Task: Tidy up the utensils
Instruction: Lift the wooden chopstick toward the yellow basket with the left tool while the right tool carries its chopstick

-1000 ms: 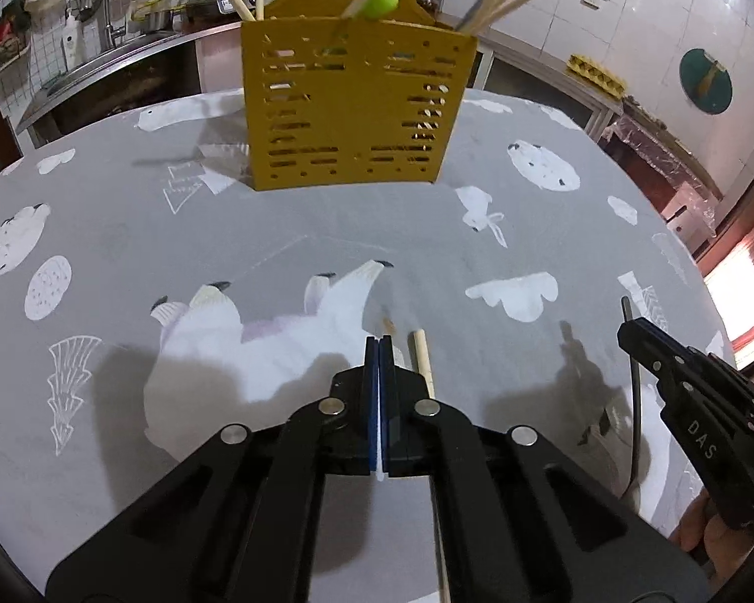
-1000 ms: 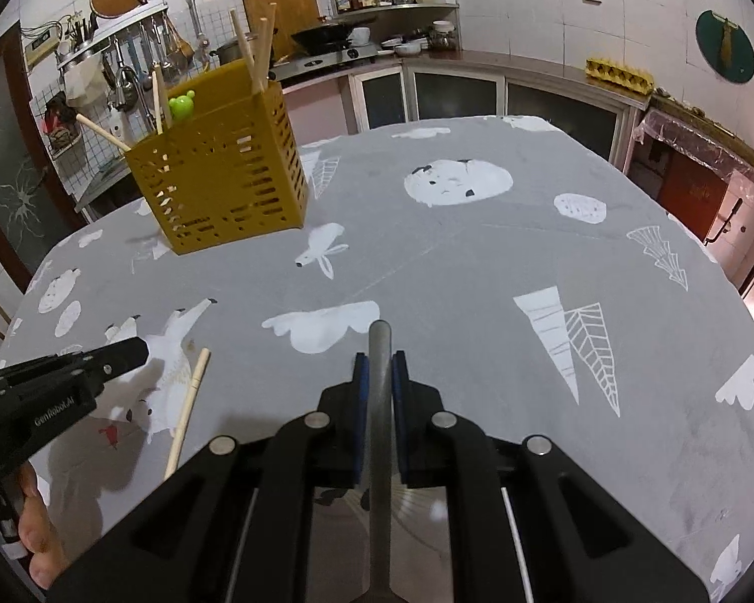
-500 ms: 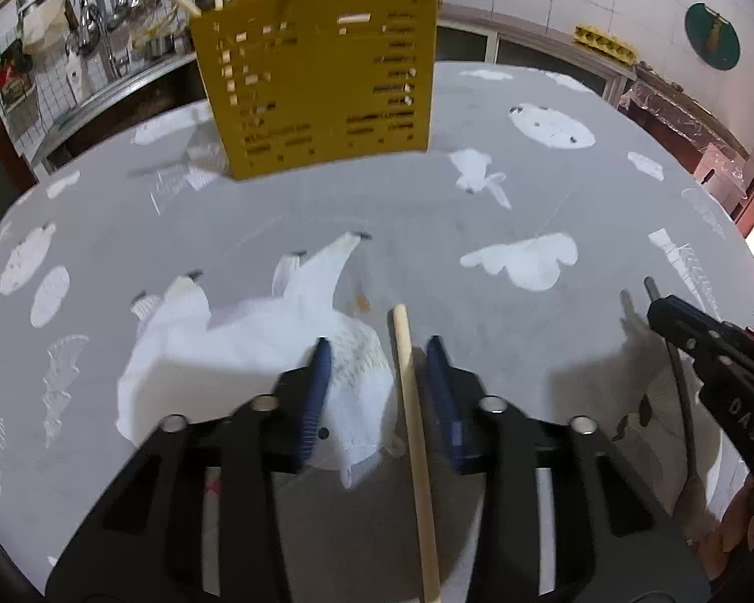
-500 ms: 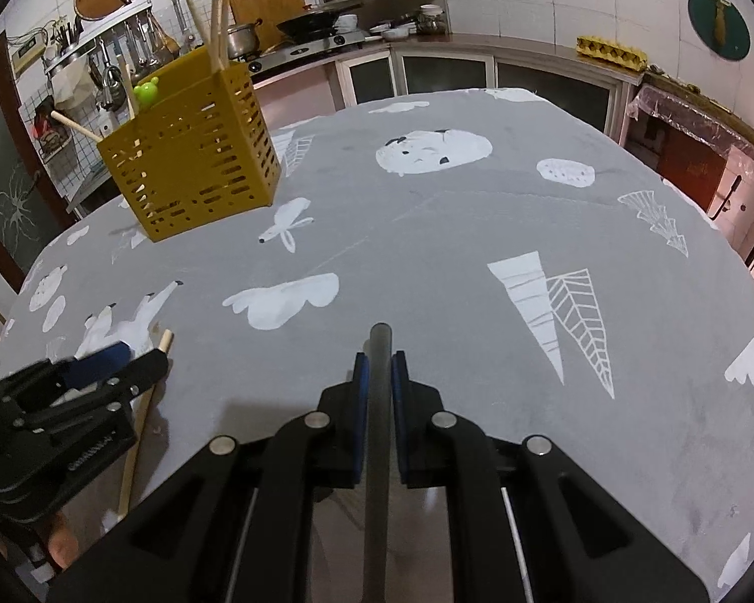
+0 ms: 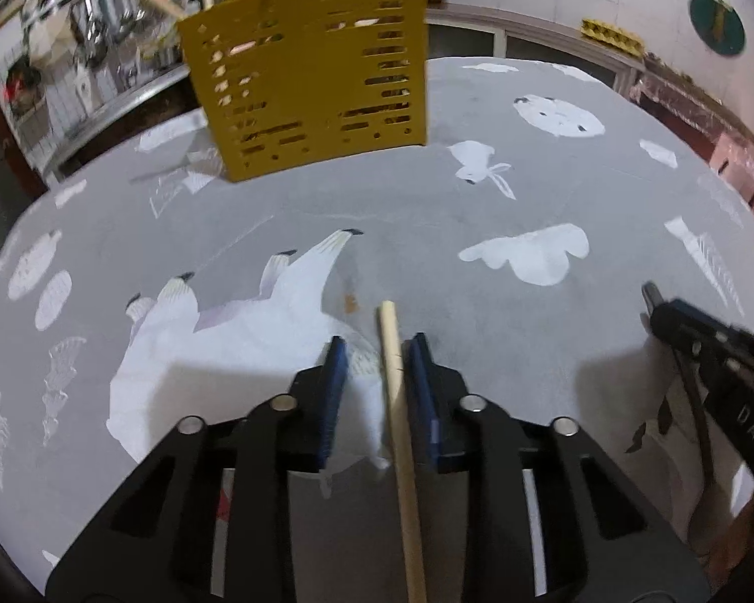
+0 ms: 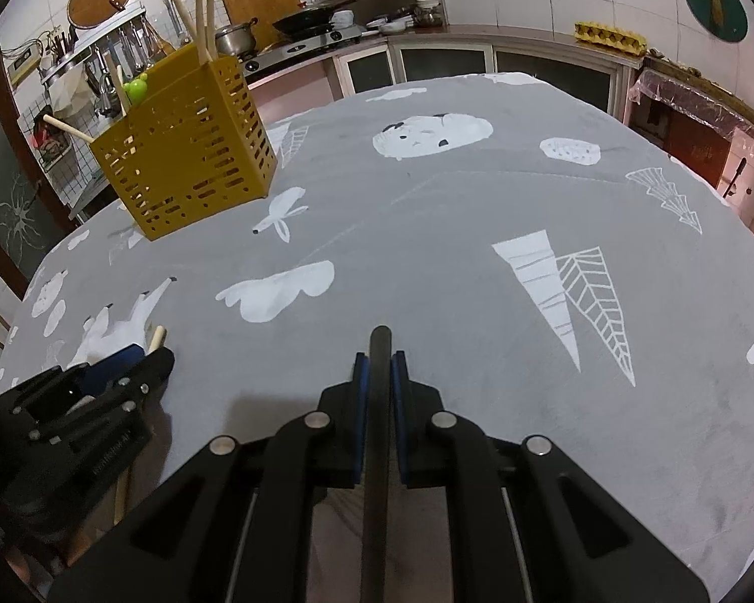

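Note:
A wooden stick (image 5: 388,326) lies on the grey tablecloth, pointing away from me. My left gripper (image 5: 377,346) straddles it with the jaws closing; the stick sits by the right pad (image 5: 419,367), and a gap remains on the left side. The right wrist view shows the same left gripper (image 6: 125,357) low at the left, with the stick's tip (image 6: 157,337) poking past it. My right gripper (image 6: 378,359) is shut on a dark metal utensil handle (image 6: 379,341). The yellow slotted utensil holder (image 5: 306,70) (image 6: 186,145) stands at the back of the table, with several sticks and a green-topped utensil in it.
The round table (image 6: 477,191) is covered by a grey cloth with white prints. Behind it run a kitchen counter with a stove and pans (image 6: 306,30) and a rack of hanging tools (image 6: 105,50). My right gripper (image 5: 678,321) shows at the right edge of the left wrist view.
My left gripper went from shut to open, came down over the wooden stick, and its jaws have since narrowed around it. My right gripper sank a little, still shut on the metal handle.

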Demonstrator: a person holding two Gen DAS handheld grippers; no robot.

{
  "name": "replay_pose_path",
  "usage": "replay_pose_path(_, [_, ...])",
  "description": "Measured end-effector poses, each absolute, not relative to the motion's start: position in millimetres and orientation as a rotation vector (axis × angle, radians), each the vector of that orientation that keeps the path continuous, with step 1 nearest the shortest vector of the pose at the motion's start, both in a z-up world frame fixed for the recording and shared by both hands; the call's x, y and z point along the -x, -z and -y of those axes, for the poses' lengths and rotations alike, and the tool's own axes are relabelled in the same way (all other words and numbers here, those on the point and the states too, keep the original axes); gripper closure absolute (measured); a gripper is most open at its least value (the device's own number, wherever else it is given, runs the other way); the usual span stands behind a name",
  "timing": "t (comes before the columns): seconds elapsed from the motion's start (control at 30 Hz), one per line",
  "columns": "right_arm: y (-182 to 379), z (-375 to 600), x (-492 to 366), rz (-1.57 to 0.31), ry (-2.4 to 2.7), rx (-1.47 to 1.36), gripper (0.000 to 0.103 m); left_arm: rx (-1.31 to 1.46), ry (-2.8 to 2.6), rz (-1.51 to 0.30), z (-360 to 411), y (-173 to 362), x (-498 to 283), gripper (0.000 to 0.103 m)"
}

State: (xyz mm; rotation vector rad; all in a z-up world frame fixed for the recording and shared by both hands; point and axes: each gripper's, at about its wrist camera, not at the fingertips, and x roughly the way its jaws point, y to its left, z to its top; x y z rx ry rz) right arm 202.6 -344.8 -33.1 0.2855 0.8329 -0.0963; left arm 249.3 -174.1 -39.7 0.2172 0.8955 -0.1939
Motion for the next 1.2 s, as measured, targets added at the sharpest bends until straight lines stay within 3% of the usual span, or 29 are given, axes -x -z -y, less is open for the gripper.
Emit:
replay_pose_path(0.1, [32.8, 345.8, -203.9, -0.835, 0.097, -0.284, 0.094, -0.219, 0.211, -0.898, 174.7, 37.7, -250.5, 0.097])
replay_pose_path(0.33, [25.1, 341.5, -201.1, -0.808, 0.093, -0.276, 0.094, -0.114, 0.241, -0.897, 154.4, 27.3, -252.4, 0.098])
replay_pose_path(0.7, [-12.9, 318.0, -191.5, -0.661, 0.049, -0.237, 0.094, -0.020, 0.209, -0.659, 113.7, -38.8, -223.9, 0.098])
replay_pose_path(1.2, [-74.7, 278.9, -179.2, -0.460, -0.044, -0.176, 0.094, 0.045, 0.184, -0.495, 50.3, -91.3, -210.4, 0.098])
